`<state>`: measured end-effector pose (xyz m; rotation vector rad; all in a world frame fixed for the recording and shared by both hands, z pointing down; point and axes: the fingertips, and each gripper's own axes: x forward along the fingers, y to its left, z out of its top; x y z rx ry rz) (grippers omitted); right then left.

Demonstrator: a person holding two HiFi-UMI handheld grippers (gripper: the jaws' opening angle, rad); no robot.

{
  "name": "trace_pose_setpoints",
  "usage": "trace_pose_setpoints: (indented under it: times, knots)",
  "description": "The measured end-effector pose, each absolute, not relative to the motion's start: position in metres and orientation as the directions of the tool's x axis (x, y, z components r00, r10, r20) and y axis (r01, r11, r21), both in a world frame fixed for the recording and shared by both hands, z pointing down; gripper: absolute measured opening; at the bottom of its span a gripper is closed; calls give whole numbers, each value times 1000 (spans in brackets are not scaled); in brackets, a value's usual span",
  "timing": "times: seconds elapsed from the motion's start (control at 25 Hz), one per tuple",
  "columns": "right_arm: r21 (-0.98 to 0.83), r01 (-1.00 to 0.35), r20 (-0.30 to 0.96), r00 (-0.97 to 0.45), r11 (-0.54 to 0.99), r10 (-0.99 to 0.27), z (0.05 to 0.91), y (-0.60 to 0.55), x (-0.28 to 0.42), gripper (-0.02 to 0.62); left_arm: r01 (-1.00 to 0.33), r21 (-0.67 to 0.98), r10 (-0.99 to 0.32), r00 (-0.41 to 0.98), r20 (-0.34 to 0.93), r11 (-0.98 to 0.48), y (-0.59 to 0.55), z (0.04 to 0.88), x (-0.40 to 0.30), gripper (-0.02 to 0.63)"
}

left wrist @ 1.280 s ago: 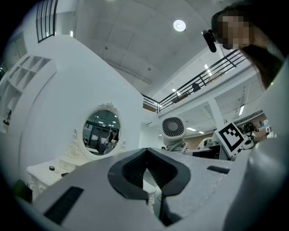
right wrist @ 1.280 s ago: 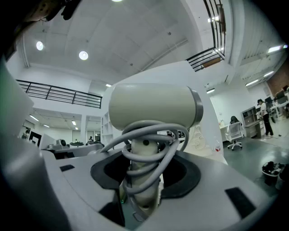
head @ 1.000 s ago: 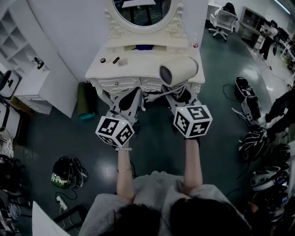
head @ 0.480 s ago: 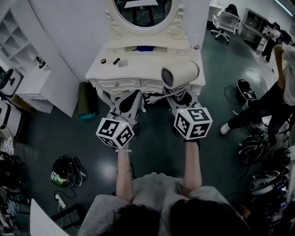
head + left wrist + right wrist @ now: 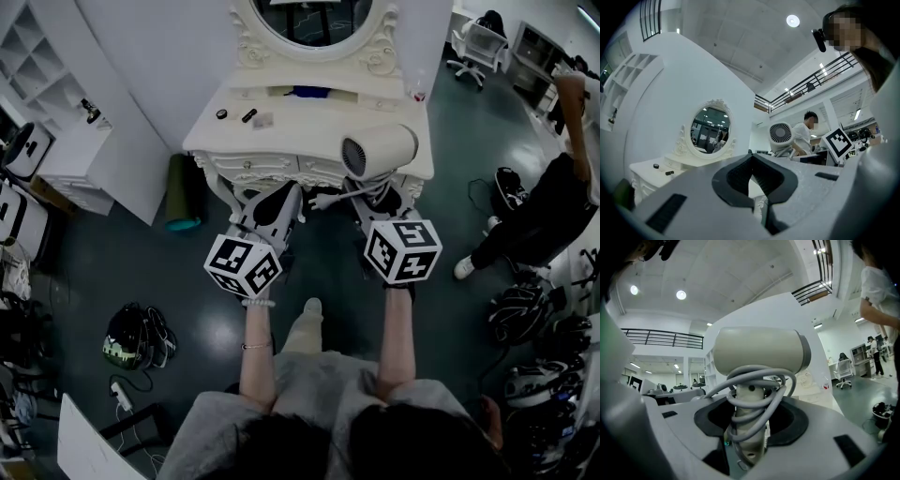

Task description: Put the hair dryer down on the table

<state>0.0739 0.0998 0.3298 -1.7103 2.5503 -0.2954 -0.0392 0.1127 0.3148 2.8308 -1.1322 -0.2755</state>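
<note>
In the head view my right gripper [image 5: 373, 194] is shut on the handle of a cream hair dryer [image 5: 380, 150]. The dryer hangs over the front right edge of the white dressing table [image 5: 300, 127], above the tabletop. The right gripper view shows the dryer's barrel [image 5: 759, 352] upright above the jaws, its grey cord [image 5: 757, 390] coiled round the handle inside my right gripper [image 5: 749, 425]. My left gripper [image 5: 279, 202] is shut and empty, held before the table's front. From the left gripper [image 5: 752, 180], the dryer's rear grille [image 5: 780, 133] shows to the right.
An oval mirror [image 5: 314, 19] backs the table; small dark items [image 5: 234, 115] and a blue thing [image 5: 309, 92] lie on top. A green roll [image 5: 180, 192] leans at the table's left, by white shelves [image 5: 47, 84]. Helmets [image 5: 136, 337] lie on the floor. A person [image 5: 553, 187] stands at right.
The table and mirror have slid lower and nearer in the head view. The dryer stays in my right gripper. A person has walked in at the right.
</note>
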Motion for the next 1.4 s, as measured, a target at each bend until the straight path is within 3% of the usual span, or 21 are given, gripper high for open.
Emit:
trace_pose_setpoints:
  times: [1.4]
  knots:
    - [-165, -942, 167, -317, 291, -933, 360, -104, 57, 204, -600, 189, -624, 774, -109, -777, -105, 339, -60, 5]
